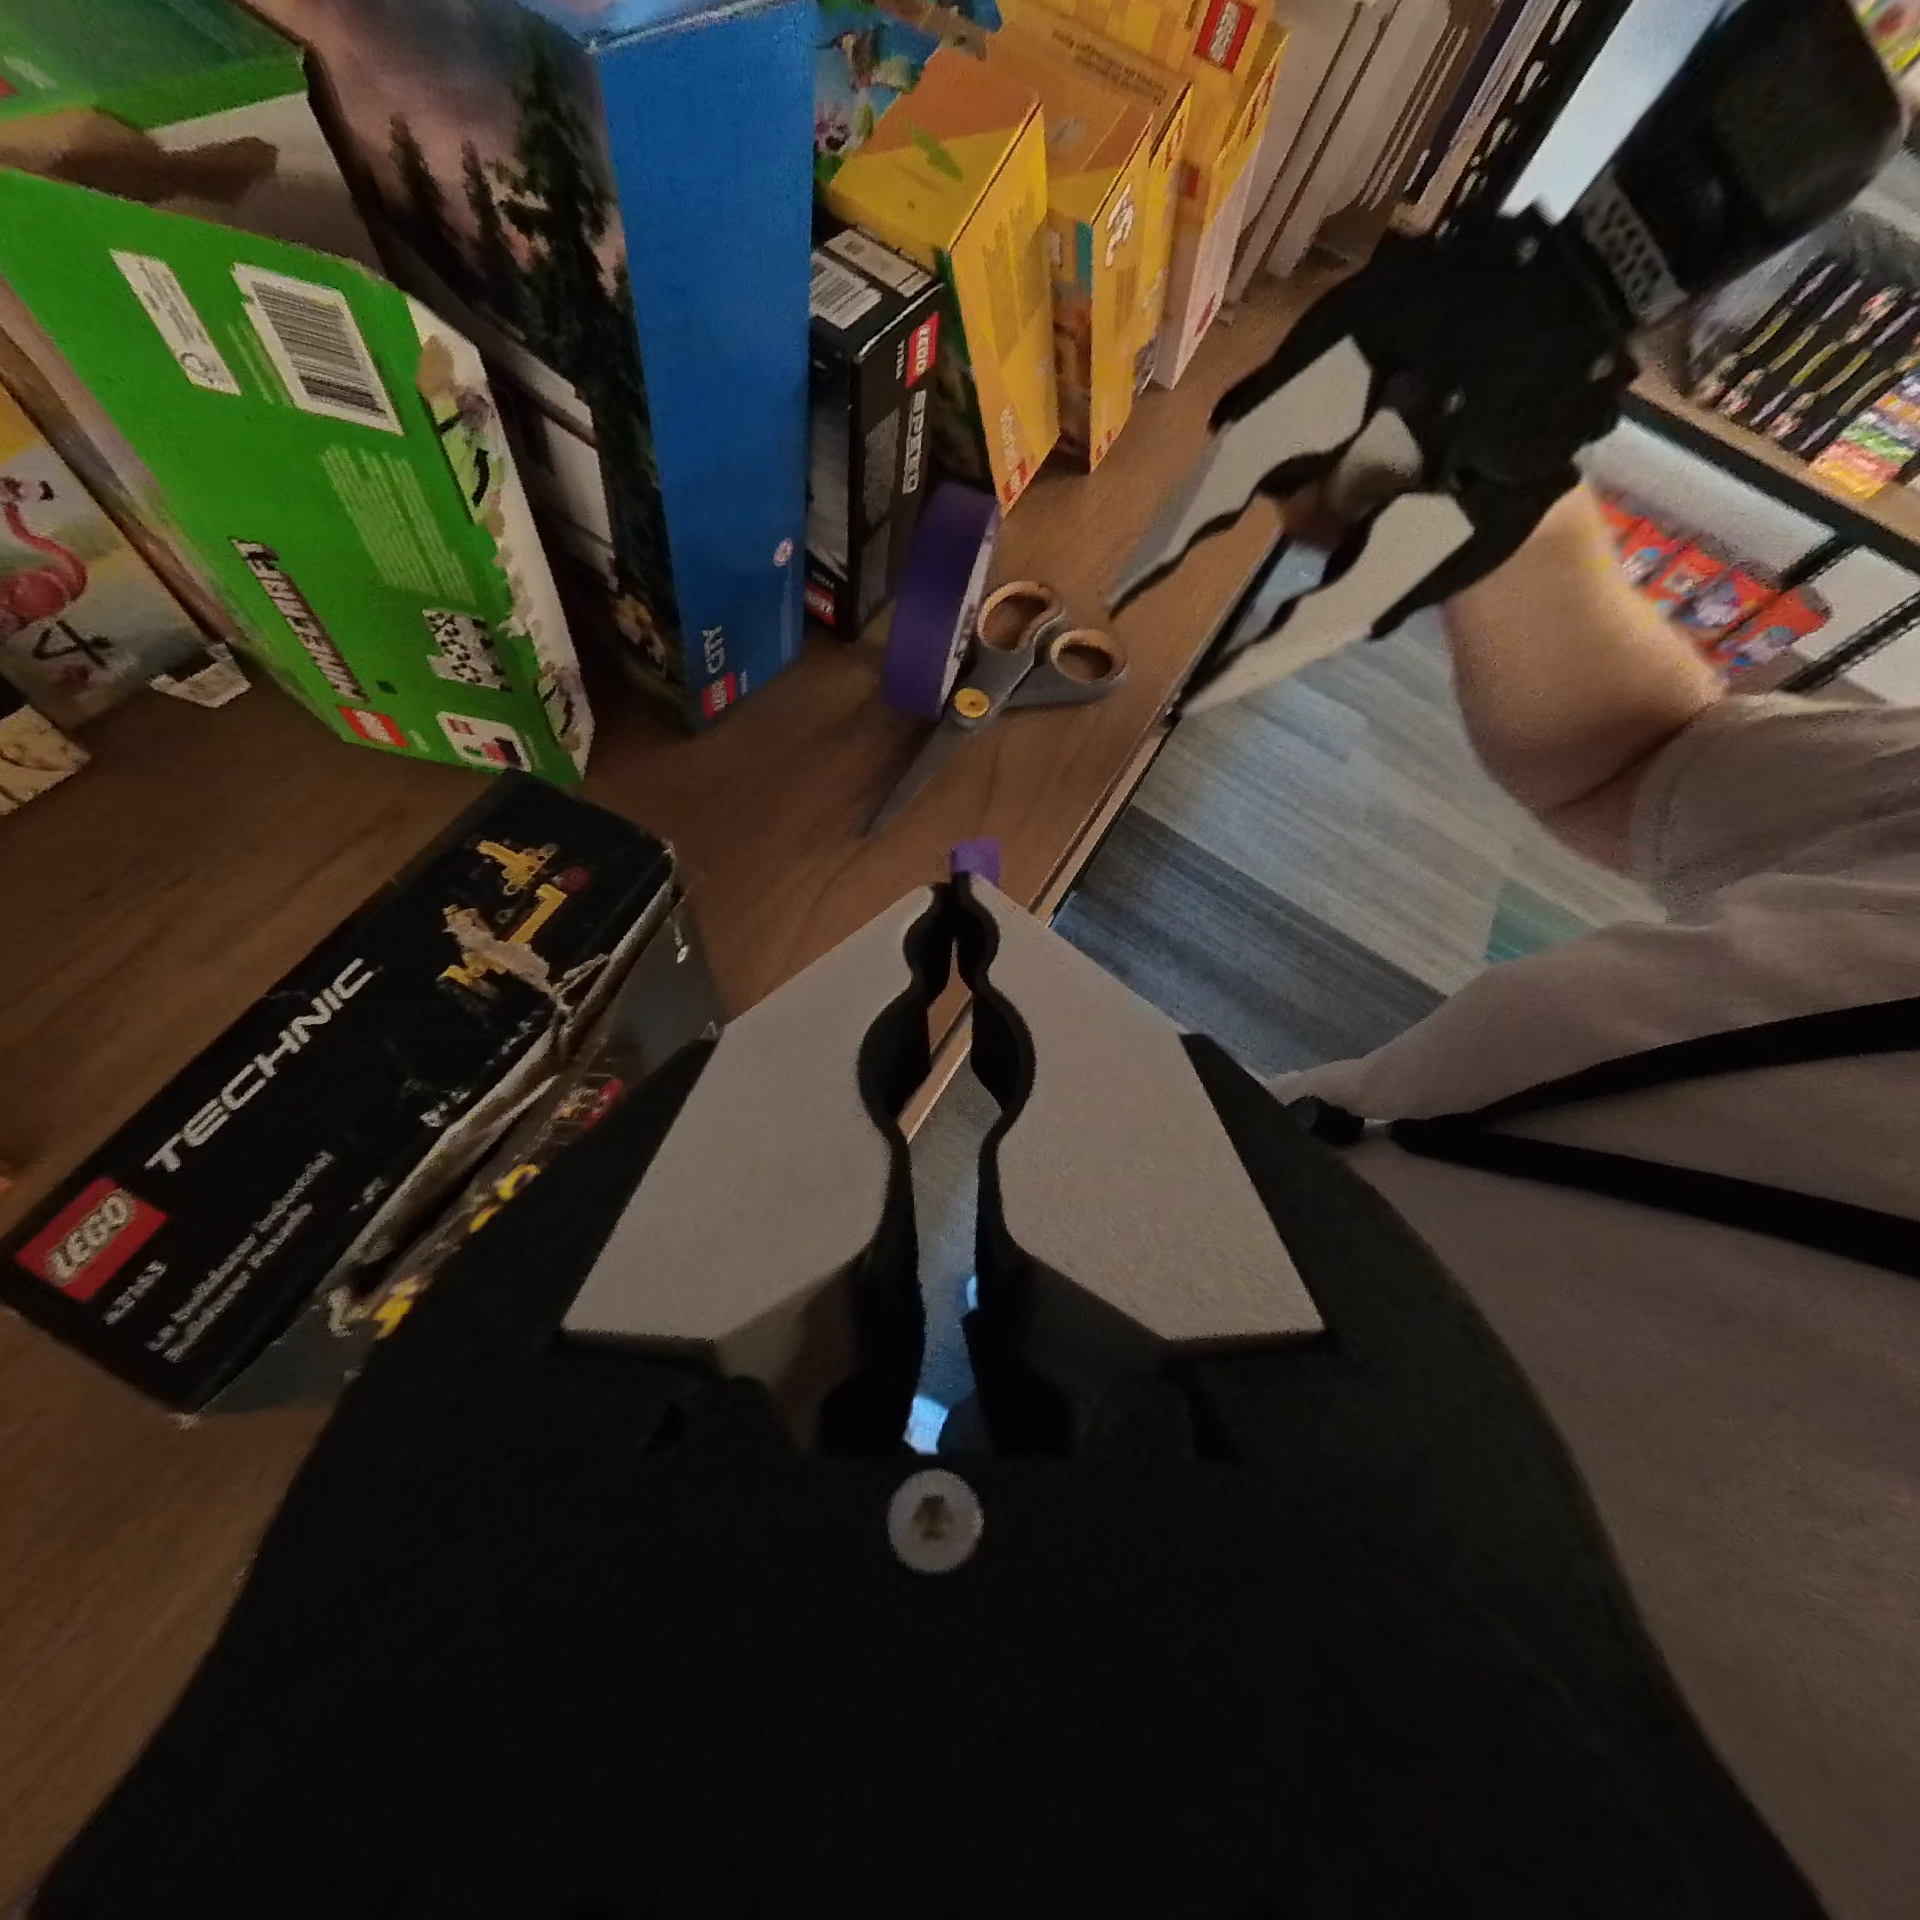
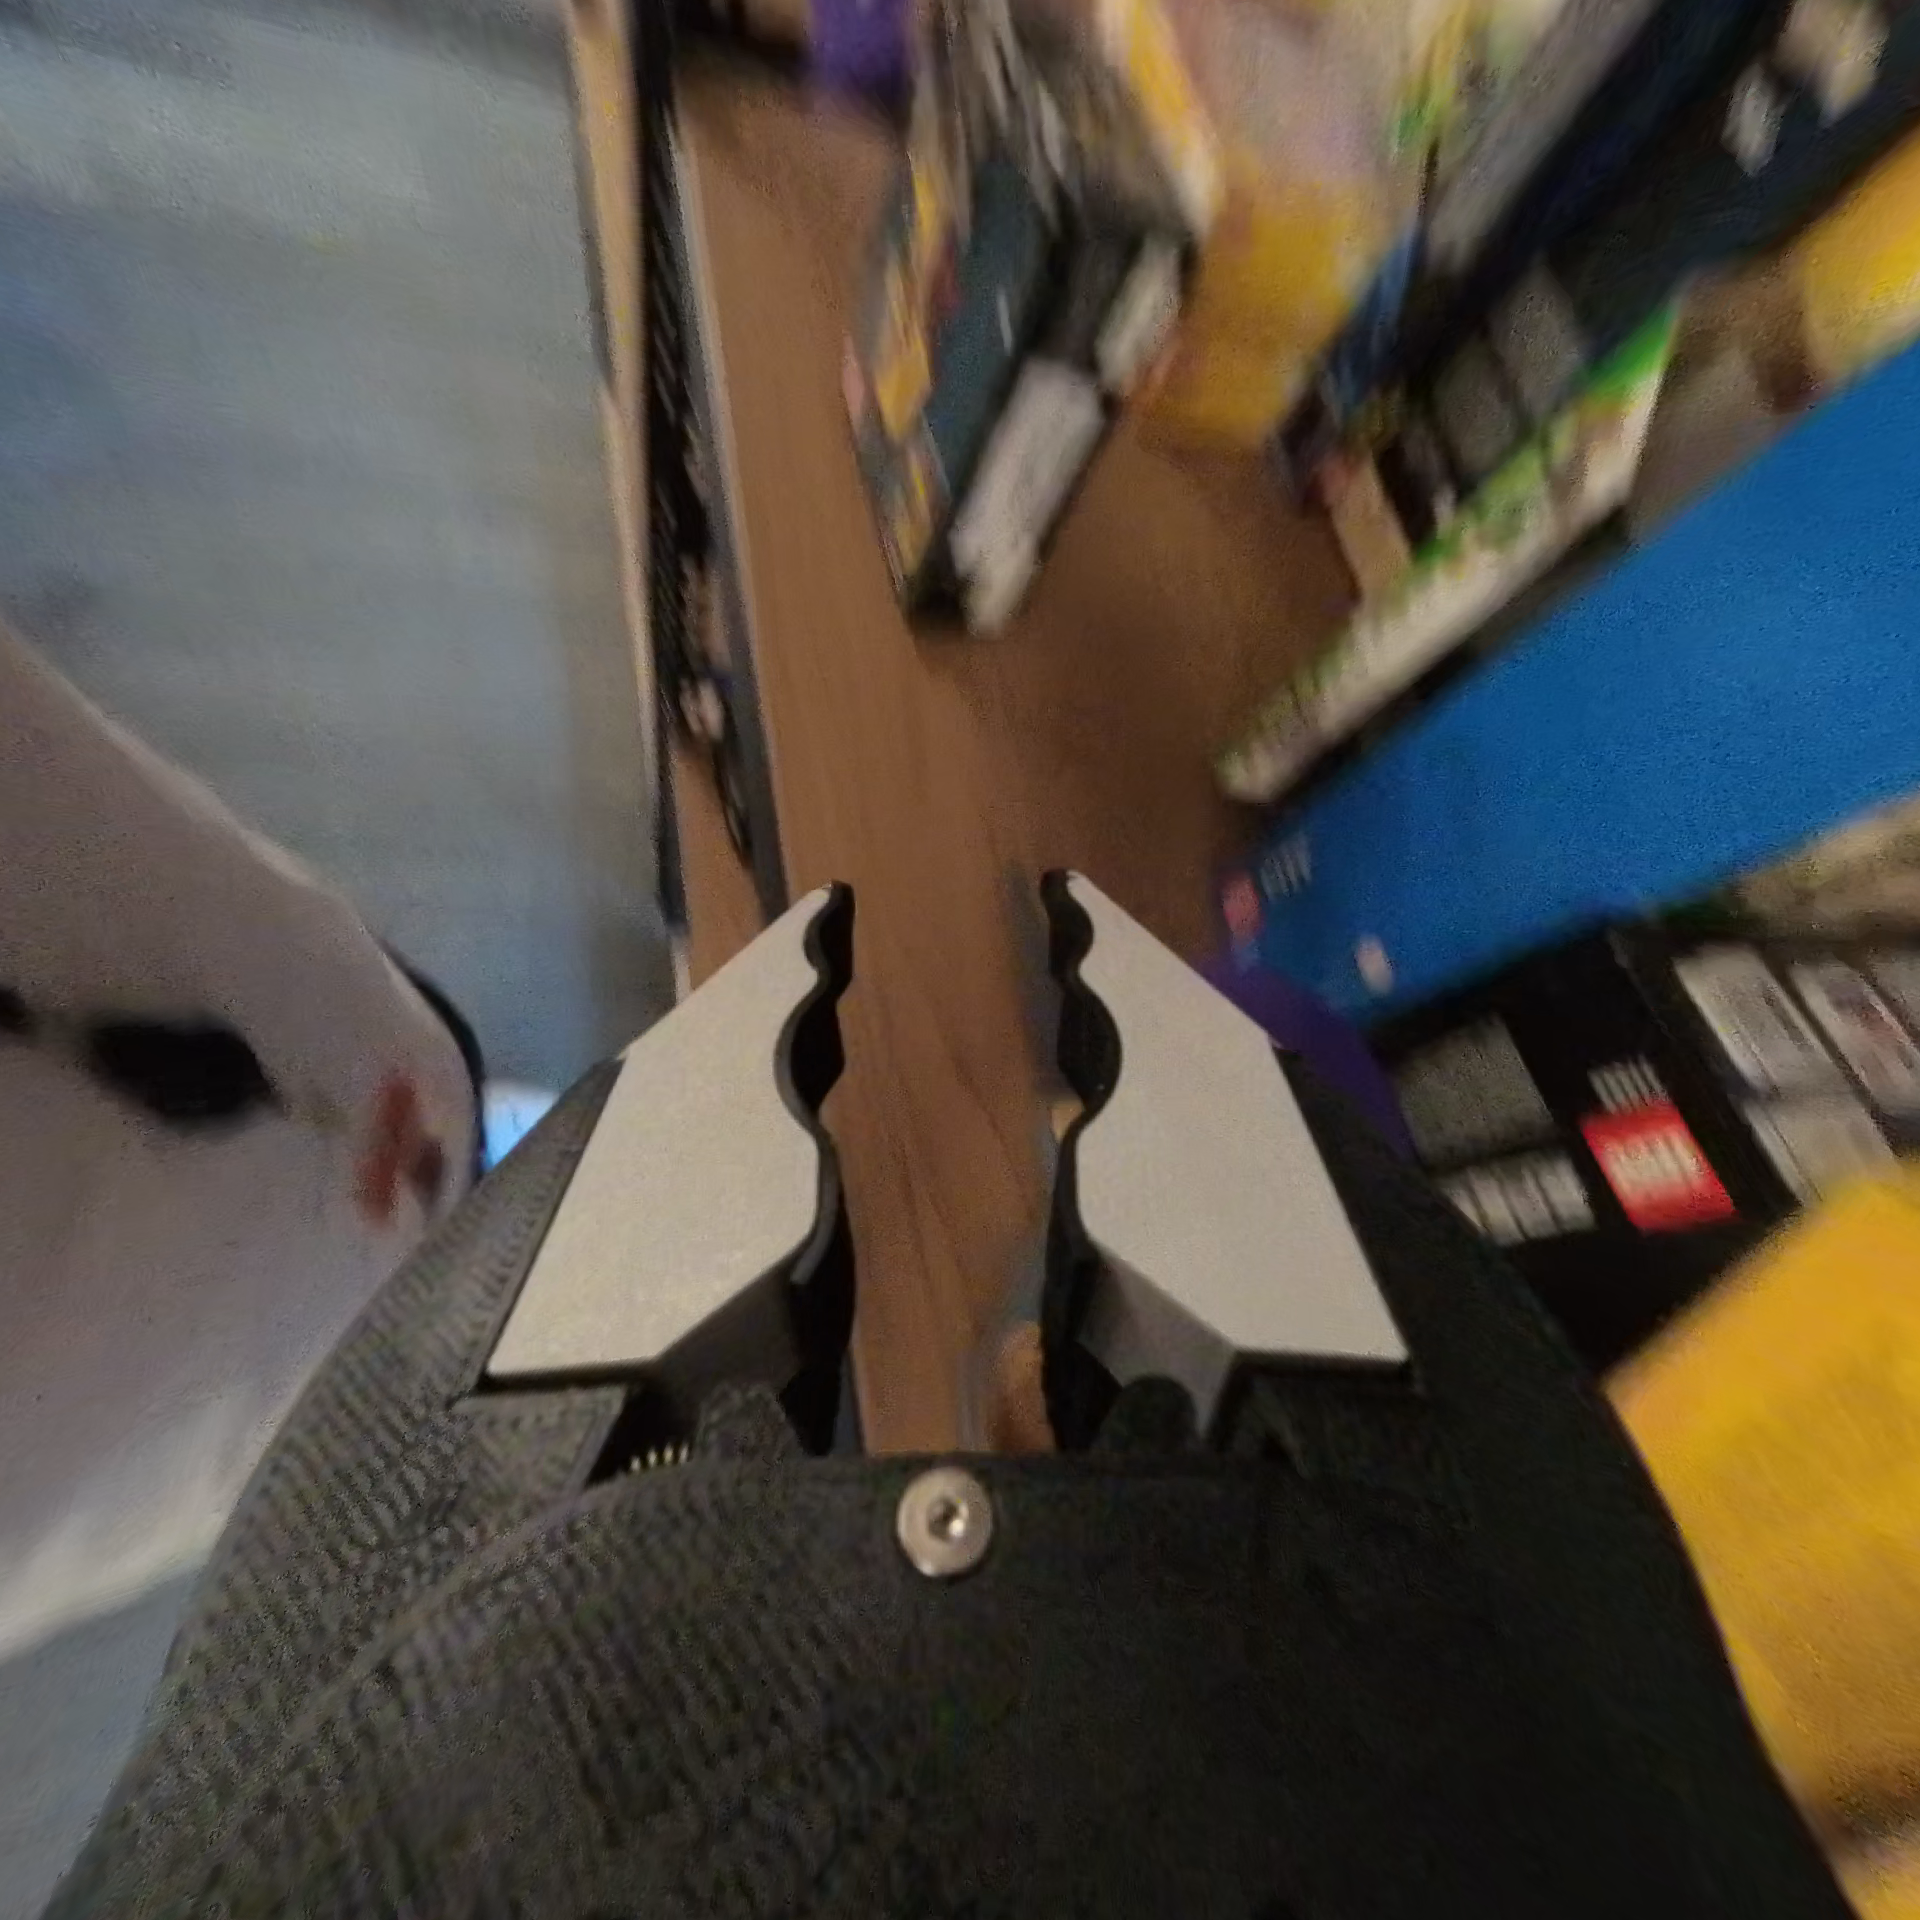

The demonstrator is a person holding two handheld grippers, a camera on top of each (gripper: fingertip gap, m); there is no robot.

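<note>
Purple tape scrap (image 1: 975, 858) pinched at tips of my left gripper (image 1: 962, 891), jaws pressed together on it, held just above wooden shelf (image 1: 790, 821) near its front edge. Ahead: scissors (image 1: 1023, 665) flat on shelf, touching purple tape roll (image 1: 935, 613) that leans on black box (image 1: 873, 436). Black toy box (image 1: 343, 1081) lies flat at left. My right gripper (image 2: 945, 896) spread, empty, over shelf; view blurred, blue box (image 2: 1621, 727) to its right.
</note>
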